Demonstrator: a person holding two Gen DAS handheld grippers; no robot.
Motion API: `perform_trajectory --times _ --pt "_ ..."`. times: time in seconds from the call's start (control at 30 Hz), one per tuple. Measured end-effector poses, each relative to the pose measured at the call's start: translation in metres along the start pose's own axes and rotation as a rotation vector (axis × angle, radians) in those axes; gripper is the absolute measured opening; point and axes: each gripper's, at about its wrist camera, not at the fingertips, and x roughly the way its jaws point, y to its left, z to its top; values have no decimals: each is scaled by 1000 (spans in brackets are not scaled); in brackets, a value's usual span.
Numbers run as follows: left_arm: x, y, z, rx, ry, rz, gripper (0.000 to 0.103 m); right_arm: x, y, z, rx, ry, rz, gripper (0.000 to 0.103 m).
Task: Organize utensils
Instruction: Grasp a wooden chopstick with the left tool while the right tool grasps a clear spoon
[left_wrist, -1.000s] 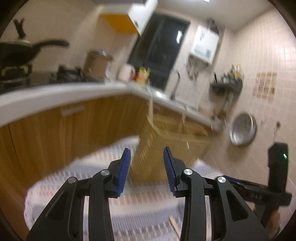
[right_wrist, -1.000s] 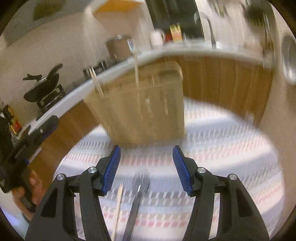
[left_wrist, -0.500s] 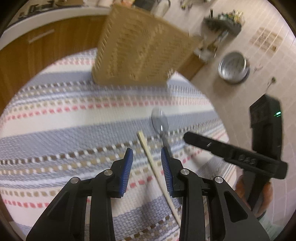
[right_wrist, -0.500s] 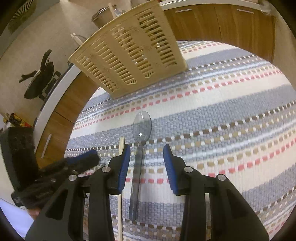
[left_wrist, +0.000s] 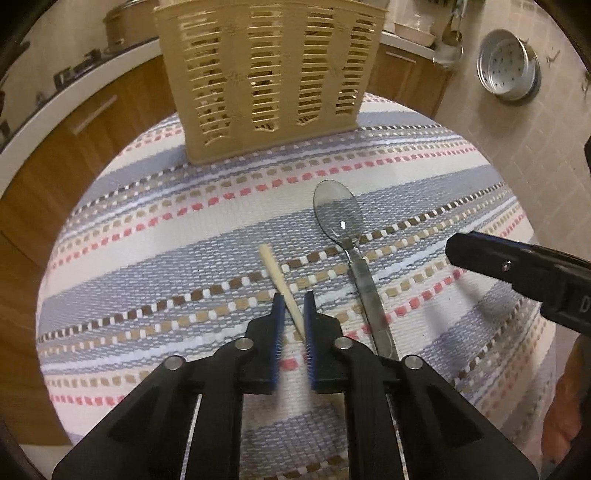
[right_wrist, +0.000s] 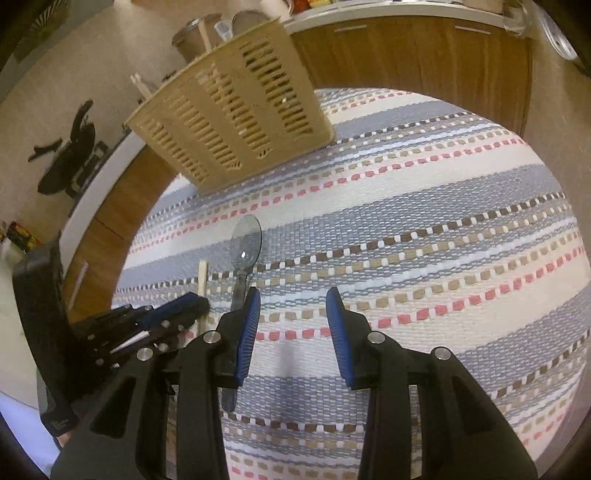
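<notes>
Over the last second both views swing down from the kitchen walls to the striped cloth on the worktop, and the work comes into sight: a pale chopstick and a clear-bowled spoon lying side by side, just apart, in front of the slatted beige utensil basket that stands at the far edge of the cloth. The left tongs have narrowed from a wide gap to a slim one and now straddle the chopstick, its shaft running between the blue pads; whether the pads press it yet I cannot tell, and the stick seems to lie on the cloth rather than hang lifted. The right tongs have spread again after being nearly closed half a second ago; they stand open and empty over the cloth, with the spoon's handle passing just under and beside their left pad, not between the two. My reading is that the chopstick pickup is the step in hand and the spoon comes next; nothing from the cloth has gone into the basket in these views, so the sorting looks barely begun. A thin stick lying flat may roll or pivot as the pads close.
</notes>
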Motion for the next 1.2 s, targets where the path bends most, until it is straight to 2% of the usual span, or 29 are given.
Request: perform_trajectory --times 0.13,0.3,0.5,0.7,0.73,0.8,0.83,1.03,1.1,1.2 --pt "-2 23 -2 -90 15 -90 3 13 18 11 -30 64 6 34" --pt "-14 53 -8 -159 -2 -124 3 36 42 24 -54 111 7 34" --pt "-33 98 -15 -236 1 -195 3 66 67 28 -104 201 -86 34" --pt "-33 109 -16 -230 27 -221 3 73 82 25 -144 211 -179 33" --pt "-30 104 -14 -225 30 -217 4 74 87 24 -170 214 -210 29" --pt "-29 103 -12 -213 34 -205 4 77 93 22 -210 212 -268 14" --pt "-27 102 -11 -211 36 -202 4 77 93 22 -227 212 -288 11" --pt "-19 101 -4 -189 89 -213 4 61 69 24 -173 232 -289 10" --pt "-13 95 3 -170 110 -205 4 61 60 22 -167 274 -276 11" --pt "-9 88 9 -116 142 -181 6 58 52 18 -216 284 -293 11"
